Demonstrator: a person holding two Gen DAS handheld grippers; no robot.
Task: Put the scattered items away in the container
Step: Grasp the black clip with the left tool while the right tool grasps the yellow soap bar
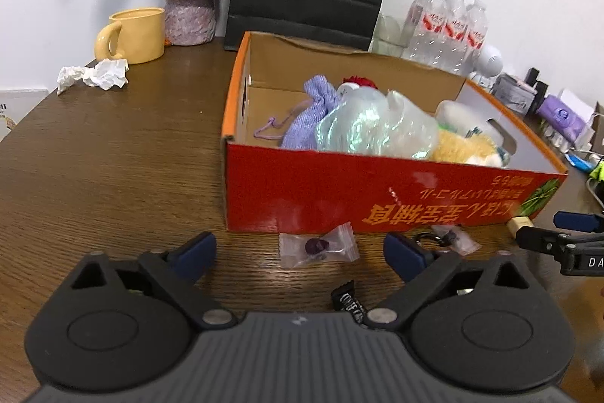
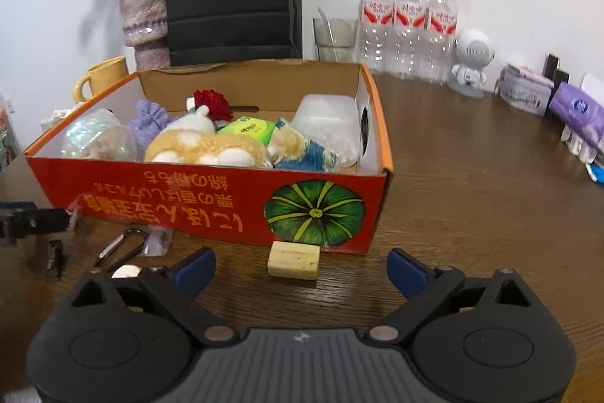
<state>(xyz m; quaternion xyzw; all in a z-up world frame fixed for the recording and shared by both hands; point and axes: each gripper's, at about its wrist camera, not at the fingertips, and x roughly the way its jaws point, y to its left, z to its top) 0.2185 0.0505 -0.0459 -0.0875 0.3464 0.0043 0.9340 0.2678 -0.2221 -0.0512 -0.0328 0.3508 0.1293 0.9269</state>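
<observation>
Closest under my left gripper (image 1: 300,253) lies a dark wrapper (image 1: 349,301), half hidden beneath the gripper body, so I can read only a scrap of its print. Both my left jaws stand wide apart and hold nothing; between them sits a small clear bag (image 1: 319,246) with something dark inside, just in front of the near wall of the red box (image 1: 339,191). I judge I am lined up on that bag because it is the nearest loose thing on the table (image 1: 113,157). A second small bag (image 1: 453,238) with a metal clip peeks out behind my right-hand finger; most of it is covered.

My right gripper (image 2: 302,269) is likewise released and empty, its jaws spread to either side of a pale block (image 2: 293,259) that rests against the box wall below the green pumpkin picture. From here the clip (image 2: 122,248) shows better, lying to the left beside its bag, and a small dark clamp-like piece (image 2: 56,257) sits further left; what it is I cannot tell.

Already in the box are a shiny plastic bag (image 1: 373,127), a purple pouch (image 1: 313,112), a yellow plush toy (image 2: 205,148) and a white tub (image 2: 328,127), piled so that whatever lies under them is out of sight. A crumpled tissue (image 1: 94,74) lies far left by the yellow mug (image 1: 134,34); whether it counts as clutter I cannot say.
</observation>
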